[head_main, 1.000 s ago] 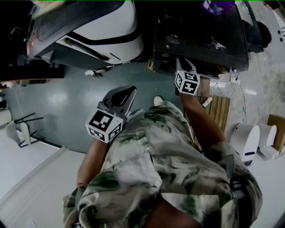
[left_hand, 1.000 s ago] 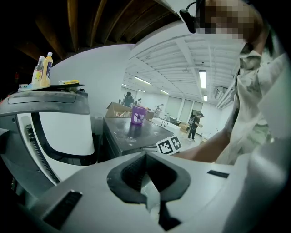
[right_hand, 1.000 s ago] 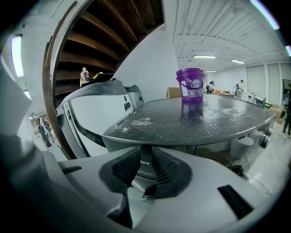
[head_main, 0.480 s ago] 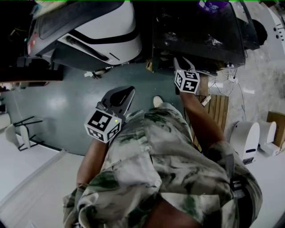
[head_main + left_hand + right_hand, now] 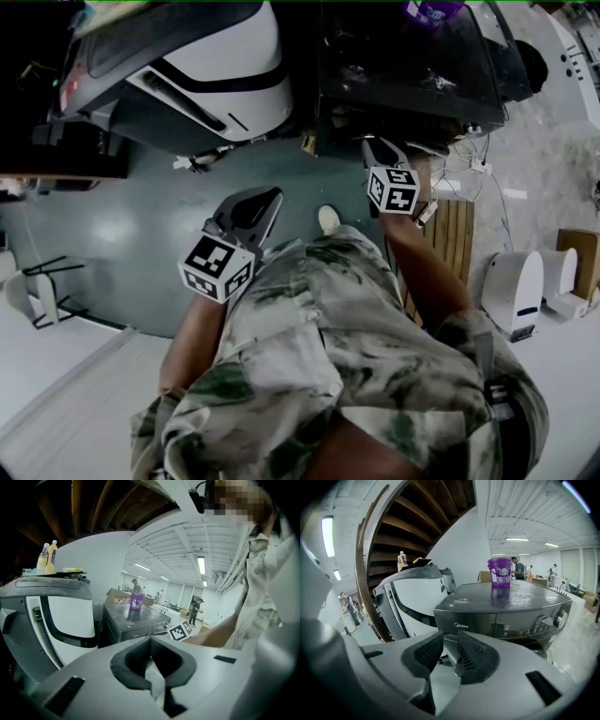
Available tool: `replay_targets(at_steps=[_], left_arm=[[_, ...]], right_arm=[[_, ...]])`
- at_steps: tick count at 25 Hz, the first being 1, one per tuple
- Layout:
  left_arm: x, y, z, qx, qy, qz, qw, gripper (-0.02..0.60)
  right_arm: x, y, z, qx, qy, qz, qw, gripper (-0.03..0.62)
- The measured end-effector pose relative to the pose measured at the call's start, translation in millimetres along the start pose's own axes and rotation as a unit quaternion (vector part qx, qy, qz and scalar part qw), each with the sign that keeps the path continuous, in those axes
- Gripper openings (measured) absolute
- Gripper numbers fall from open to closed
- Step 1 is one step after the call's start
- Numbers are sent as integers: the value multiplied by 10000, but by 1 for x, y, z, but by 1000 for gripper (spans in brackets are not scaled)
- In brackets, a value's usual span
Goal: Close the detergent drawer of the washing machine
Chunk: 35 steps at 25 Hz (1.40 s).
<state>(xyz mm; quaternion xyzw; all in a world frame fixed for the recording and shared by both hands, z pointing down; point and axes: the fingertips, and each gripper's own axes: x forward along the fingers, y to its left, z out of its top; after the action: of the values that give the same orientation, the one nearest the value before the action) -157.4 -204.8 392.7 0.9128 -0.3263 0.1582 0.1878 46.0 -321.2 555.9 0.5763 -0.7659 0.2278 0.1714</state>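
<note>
The dark grey washing machine (image 5: 412,66) stands at the top of the head view. In the right gripper view its detergent drawer (image 5: 464,625), the panel with the brand name, sits flush with the front. My right gripper (image 5: 450,641) hovers just in front of that panel, a short way off it. Its jaws are closing, a gap shows between the pads, and they hold nothing. From the head view the right gripper (image 5: 377,148) points at the machine's front edge. My left gripper (image 5: 272,197) hangs over the floor to the left, its tips together and empty; the left gripper (image 5: 150,641) looks toward both machines.
A purple cup (image 5: 500,578) stands on the washing machine. A large white and grey appliance (image 5: 187,66) stands to its left, with bottles (image 5: 48,557) on top. A wooden pallet (image 5: 459,234) and white units (image 5: 516,291) lie to the right. The blue-green floor (image 5: 141,216) spreads at left.
My right gripper has drawn back a little from the machine's front, and the machine has slid up in the head view. The left gripper has shifted slightly with the person.
</note>
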Motion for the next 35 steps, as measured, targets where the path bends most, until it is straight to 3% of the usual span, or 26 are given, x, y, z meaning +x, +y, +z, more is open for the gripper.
replay_targets(at_steps=[9,19,25,31,35], left_arm=[[-43,-26,-24,9,-98,-155,9998,23],[-88,-46,-62,-66,-170,-197,9996,23],[-109,-48,-82,-167,-207,-157,9995,23],[-121,-45,-93,-263,-244,-87,9993,23],[-127,-49,-100,-262,-231,-88,9994,23]], right_arm=[[-66,45,-22,29,-18,202,9998,93],[-140,112,-38,-32,-110,755,9971,43],[-176,150,-50,-350,56,1180,9924,35],[-197,170,-61,-909,169,1340,9867,27],[-207,184,-62,-984,197,1527,9832,21]])
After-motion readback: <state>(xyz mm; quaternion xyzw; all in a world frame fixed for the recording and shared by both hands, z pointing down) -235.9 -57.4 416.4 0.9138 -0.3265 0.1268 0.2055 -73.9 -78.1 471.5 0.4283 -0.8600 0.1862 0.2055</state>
